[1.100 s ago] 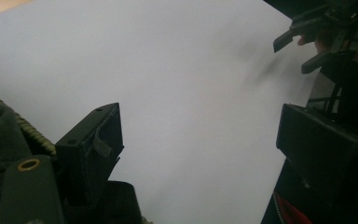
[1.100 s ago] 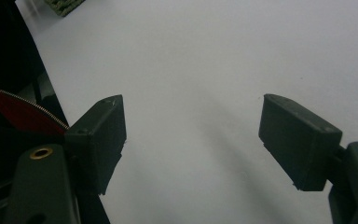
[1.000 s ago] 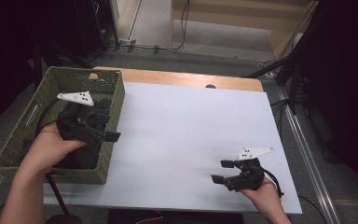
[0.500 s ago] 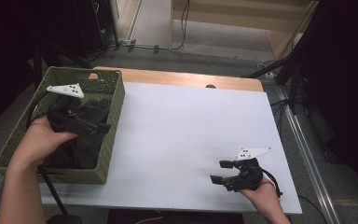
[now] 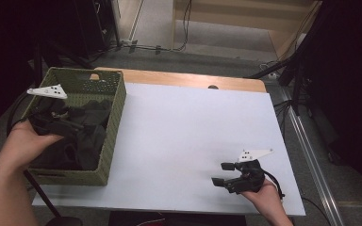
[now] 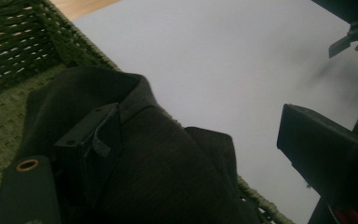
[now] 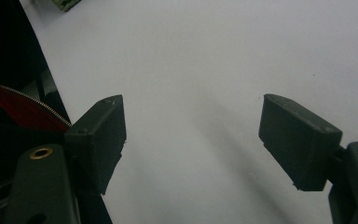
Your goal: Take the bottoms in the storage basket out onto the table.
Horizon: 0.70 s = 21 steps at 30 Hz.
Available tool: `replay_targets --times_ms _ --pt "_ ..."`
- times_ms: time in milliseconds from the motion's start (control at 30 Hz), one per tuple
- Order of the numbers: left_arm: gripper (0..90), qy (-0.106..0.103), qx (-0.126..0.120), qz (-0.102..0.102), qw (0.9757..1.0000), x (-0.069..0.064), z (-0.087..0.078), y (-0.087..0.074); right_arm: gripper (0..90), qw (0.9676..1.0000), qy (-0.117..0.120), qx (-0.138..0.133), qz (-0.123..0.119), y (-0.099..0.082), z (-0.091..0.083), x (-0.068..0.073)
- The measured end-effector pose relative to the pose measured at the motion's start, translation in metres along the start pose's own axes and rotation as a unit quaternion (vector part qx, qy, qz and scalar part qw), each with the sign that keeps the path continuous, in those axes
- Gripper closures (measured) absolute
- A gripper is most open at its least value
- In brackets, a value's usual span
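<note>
The left gripper (image 5: 59, 123) is hovering in the green basket (image 5: 115, 101) at the counter's (image 5: 188, 127) nine o'clock, jaws spread wide with the dark cloth (image 6: 168, 177) draping over one. The right gripper (image 5: 226, 175) is sitting at five o'clock, jaws gaping, gripping nothing.

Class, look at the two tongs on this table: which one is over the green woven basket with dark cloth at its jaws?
The left tongs. They reach into the basket among the dark cloth, while the right tongs rest open over bare white tabletop.

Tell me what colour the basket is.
Olive green, woven basket; it shows best in the high view.
</note>
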<state>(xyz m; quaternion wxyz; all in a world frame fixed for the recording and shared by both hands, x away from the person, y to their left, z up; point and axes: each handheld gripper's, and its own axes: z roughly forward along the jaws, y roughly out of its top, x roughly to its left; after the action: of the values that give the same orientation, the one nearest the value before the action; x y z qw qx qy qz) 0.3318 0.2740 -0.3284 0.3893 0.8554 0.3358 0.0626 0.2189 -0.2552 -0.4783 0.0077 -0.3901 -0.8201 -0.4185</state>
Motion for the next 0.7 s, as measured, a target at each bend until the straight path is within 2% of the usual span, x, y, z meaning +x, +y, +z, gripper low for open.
replay_targets --times_ms 100,167,233,300,700 --pt "14.0 0.010 -0.007 -0.006 0.9999 0.006 -0.005 -0.005 21.5 1.0000 0.000 0.000 0.001 0.000 0.000 0.000" --pt "9.5 0.011 -0.011 -0.007 0.9999 0.007 -0.006 -0.006 21.5 1.0000 0.000 0.000 0.001 0.000 0.000 0.000" --pt "0.0 0.033 0.001 -0.004 0.9995 0.009 -0.005 -0.008 21.5 1.0000 -0.001 0.001 -0.001 0.000 0.001 0.000" --pt "0.0 0.036 0.007 0.004 0.9993 0.010 -0.004 -0.010 21.5 1.0000 0.000 0.000 0.000 0.000 0.000 0.000" --pt "0.0 0.026 0.010 -0.018 0.9994 0.026 0.007 -0.025 21.5 1.0000 0.001 0.000 0.001 0.000 0.000 0.000"
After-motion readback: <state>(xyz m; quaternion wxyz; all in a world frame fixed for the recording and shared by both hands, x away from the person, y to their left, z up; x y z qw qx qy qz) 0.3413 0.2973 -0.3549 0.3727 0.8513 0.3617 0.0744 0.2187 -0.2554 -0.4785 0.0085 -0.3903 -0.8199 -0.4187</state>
